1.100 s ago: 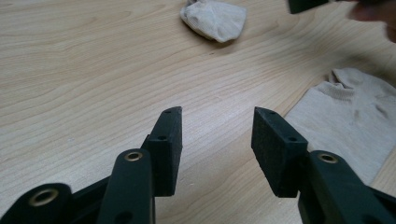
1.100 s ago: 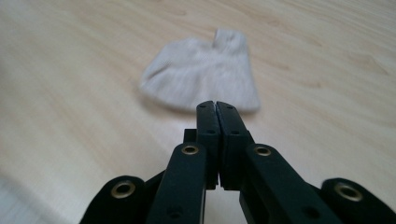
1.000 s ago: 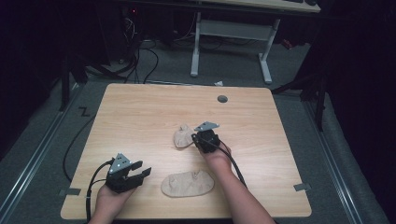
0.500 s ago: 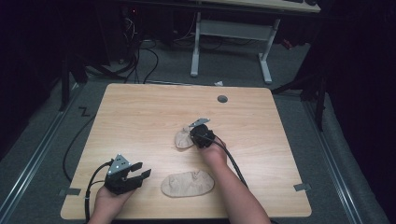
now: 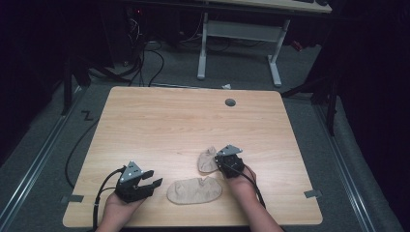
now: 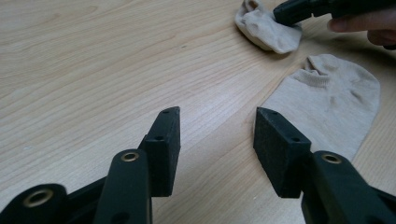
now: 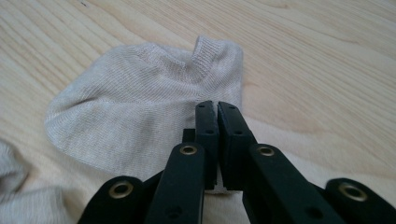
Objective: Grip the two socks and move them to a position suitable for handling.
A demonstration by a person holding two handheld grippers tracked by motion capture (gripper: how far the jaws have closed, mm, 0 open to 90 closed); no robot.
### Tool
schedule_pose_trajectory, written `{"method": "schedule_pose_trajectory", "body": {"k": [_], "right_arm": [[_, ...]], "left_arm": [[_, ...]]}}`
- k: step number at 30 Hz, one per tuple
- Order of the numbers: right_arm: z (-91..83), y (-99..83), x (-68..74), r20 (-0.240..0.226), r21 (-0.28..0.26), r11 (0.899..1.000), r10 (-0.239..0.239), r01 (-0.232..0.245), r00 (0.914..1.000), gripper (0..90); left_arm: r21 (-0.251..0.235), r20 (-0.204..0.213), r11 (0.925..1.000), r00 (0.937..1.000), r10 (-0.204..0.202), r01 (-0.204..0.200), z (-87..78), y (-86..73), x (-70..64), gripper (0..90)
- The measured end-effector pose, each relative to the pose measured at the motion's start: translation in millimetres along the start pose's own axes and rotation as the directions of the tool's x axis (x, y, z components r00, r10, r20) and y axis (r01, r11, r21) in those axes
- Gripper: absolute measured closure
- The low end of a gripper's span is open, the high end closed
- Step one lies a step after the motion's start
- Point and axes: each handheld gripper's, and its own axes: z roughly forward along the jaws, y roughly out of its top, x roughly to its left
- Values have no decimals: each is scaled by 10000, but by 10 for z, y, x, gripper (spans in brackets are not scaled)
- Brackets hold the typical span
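Two beige ankle socks lie on the wooden table (image 5: 159,121). The longer sock (image 5: 194,190) (image 6: 327,102) is spread flat near the front edge. Its corner shows in the right gripper view (image 7: 18,191). Just beyond it lies the smaller, bunched sock (image 5: 207,159) (image 6: 264,28) (image 7: 140,107). My right gripper (image 5: 219,164) (image 7: 216,109) is shut, pinching the near edge of this smaller sock. It also appears in the left gripper view (image 6: 289,11). At the front left, my left gripper (image 5: 153,182) (image 6: 217,126) rests open with nothing between its fingers, pointing at the flat sock.
A round cable hole (image 5: 230,102) sits near the table's far edge. Beyond the table stands a white desk frame (image 5: 203,48), and cables (image 5: 145,53) lie on the grey floor. Bare wood spreads over the far half of the table.
My right gripper has pulled the smaller sock nearer to the front edge and a little right, close to the flat sock. The left gripper has hardly moved.
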Motion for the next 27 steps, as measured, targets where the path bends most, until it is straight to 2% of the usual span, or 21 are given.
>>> {"method": "schedule_pose_trajectory", "body": {"k": [5,7,8,10,11,12,13,14,15,18,21,22,27], "right_arm": [[-30,-7,-10,-54,-217,9998,32,-33,10000,815],[-122,19,20,-290,-762,9971,69,-91,9996,802],[-122,19,20,-290,-762,9971,69,-91,9996,802],[-250,50,131,-709,-1256,9920,-195,105,9973,777],[-250,50,131,-709,-1256,9920,-195,105,9973,777],[-288,51,218,-962,-1364,9905,-330,197,9948,750],[-288,51,218,-962,-1364,9905,-330,197,9948,750],[-287,50,328,-1278,-1356,9897,-633,458,9898,707],[-287,50,328,-1278,-1356,9897,-633,458,9898,707],[-208,55,455,-1500,-1079,9898,-1086,929,9827,624],[-175,59,474,-1309,-951,9896,-1197,1077,9841,582],[-154,57,479,-1011,-892,9891,-1260,1171,9869,561],[-103,53,448,-1054,-602,9924,-1136,1076,9879,560]], "left_arm": [[-45,36,10000,10000,34,-33,23,5,-6,512],[1,45,10000,10000,38,-38,38,-1,-13,511],[1,45,10000,10000,38,-38,38,-1,-13,511],[44,97,9999,9999,110,-111,62,3,-26,511],[44,97,9999,9999,110,-111,62,3,-26,511],[57,109,9999,9999,117,-117,66,5,-27,510],[21,105,10000,9999,87,-88,73,6,-30,510],[33,116,10000,9999,75,-76,74,9,-28,510],[49,118,10000,9999,76,-77,73,10,-25,510],[29,83,10000,10000,51,-52,73,9,-30,509],[21,82,10000,10000,50,-50,72,9,-30,509],[18,97,10000,9999,40,-41,72,10,-31,508],[2,107,10000,9999,68,-68,72,8,-38,508]]}}
